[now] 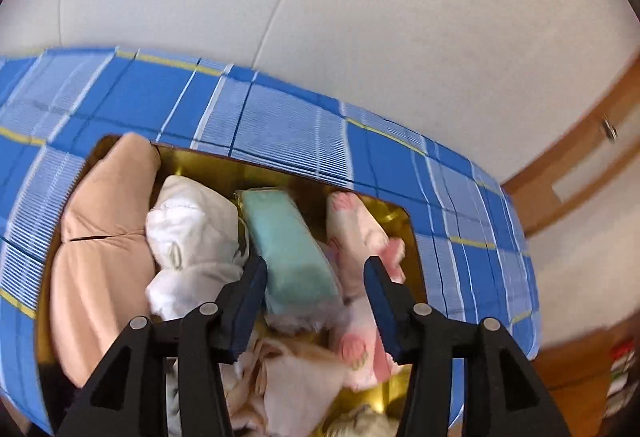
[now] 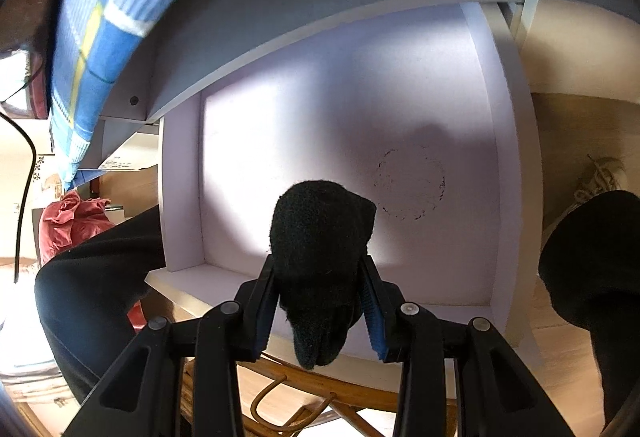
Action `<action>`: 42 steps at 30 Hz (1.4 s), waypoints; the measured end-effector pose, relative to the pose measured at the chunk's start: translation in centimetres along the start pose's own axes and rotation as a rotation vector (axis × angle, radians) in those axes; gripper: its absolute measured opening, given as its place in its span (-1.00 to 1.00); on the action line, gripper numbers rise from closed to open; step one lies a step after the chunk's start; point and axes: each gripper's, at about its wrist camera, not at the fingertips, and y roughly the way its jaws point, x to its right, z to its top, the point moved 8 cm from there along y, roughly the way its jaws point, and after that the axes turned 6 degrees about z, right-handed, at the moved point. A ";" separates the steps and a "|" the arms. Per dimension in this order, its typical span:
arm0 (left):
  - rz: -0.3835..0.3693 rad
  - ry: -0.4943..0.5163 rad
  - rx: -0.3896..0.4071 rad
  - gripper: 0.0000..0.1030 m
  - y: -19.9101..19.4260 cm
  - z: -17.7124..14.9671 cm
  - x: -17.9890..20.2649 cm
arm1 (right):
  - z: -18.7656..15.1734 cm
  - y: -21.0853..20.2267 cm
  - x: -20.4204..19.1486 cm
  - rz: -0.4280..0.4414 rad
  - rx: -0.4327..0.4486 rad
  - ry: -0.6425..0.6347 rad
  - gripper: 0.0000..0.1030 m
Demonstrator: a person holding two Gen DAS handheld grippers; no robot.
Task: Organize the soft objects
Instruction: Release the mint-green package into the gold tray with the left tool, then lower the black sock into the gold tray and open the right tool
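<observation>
In the left wrist view the left gripper (image 1: 316,277) hangs with jaws apart, gripping nothing, over the mint towel (image 1: 288,249) in the gold tray (image 1: 394,215), while the right gripper (image 2: 320,277) clamps a black sock (image 2: 320,237) at centre frame before a white shelf compartment (image 2: 320,125).

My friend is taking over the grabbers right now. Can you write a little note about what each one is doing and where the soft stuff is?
Left gripper: open, holding nothing, above the gold tray on the blue checked cloth.
Right gripper: shut on a black sock, over the white drawer, which looks bare.
In the tray: peach cushion, white bundle, mint roll, pink patterned roll.
Done: several soft things lie side by side in the tray.
Left: probably setting the sock down; some loose cloth at the tray's near end still looks unsorted.
</observation>
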 end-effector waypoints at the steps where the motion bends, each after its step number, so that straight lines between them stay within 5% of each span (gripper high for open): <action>1: -0.003 0.024 0.008 -0.02 -0.7 -0.4 0.2 | 0.0 -0.4 -0.2 -0.002 0.009 -0.004 -0.24; 10: -0.043 0.244 0.124 -0.02 -8.7 -7.5 2.3 | -1.7 -5.2 -1.9 0.135 0.100 0.026 -0.24; 17: -0.004 0.251 0.233 -0.01 -13.8 -13.8 1.5 | -2.4 -12.2 -6.1 0.262 0.192 -0.067 -0.24; 21: 0.086 0.230 0.253 -0.01 -15.1 -17.0 -0.3 | -0.4 -16.5 -9.8 0.303 0.271 -0.162 -0.24; 26: 0.178 0.204 0.235 -0.01 -15.2 -20.1 -2.2 | 4.6 -19.4 -14.9 0.242 0.364 -0.264 -0.24; 31: 0.252 0.212 0.218 -0.01 -14.9 -22.4 -3.3 | 9.7 -17.6 -18.9 0.121 0.397 -0.290 -0.23; 42: 0.355 0.143 0.255 -0.01 -16.3 -22.9 -6.2 | 17.1 -12.2 -19.9 -0.085 0.411 -0.267 -0.18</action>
